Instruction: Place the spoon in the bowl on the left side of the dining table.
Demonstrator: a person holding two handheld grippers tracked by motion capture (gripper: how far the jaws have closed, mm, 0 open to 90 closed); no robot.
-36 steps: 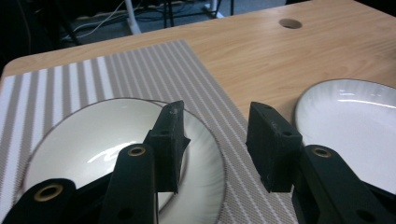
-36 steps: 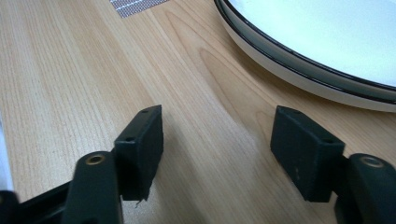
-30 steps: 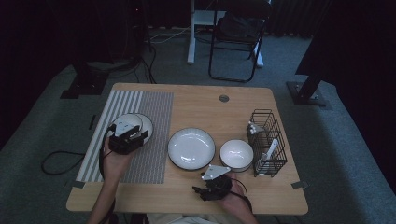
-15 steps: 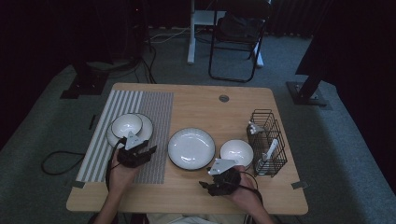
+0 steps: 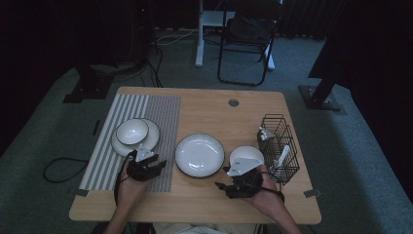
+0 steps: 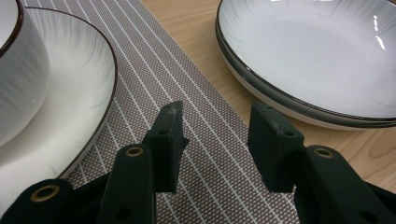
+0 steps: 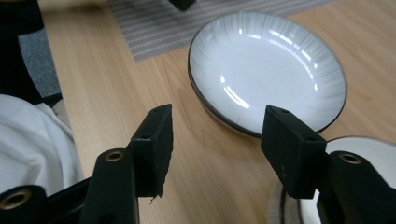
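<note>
Wooden table (image 5: 204,195): left gripper (image 6: 217,135) and right gripper (image 7: 217,140) both gape wide, empty.

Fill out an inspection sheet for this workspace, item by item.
Surface: wooden table, striped placemat at left.
Job's things: small bowl on a plate on the placemat; deep plate mid-table; second bowl beside it.
Clutter: wire rack holding white utensils.
Grippers: left gripper open, empty, above placemat; right gripper open, empty, above bare wood.
Cables: black cable on floor at left.
Surroundings: folding chair, carpet, dark room.
</note>
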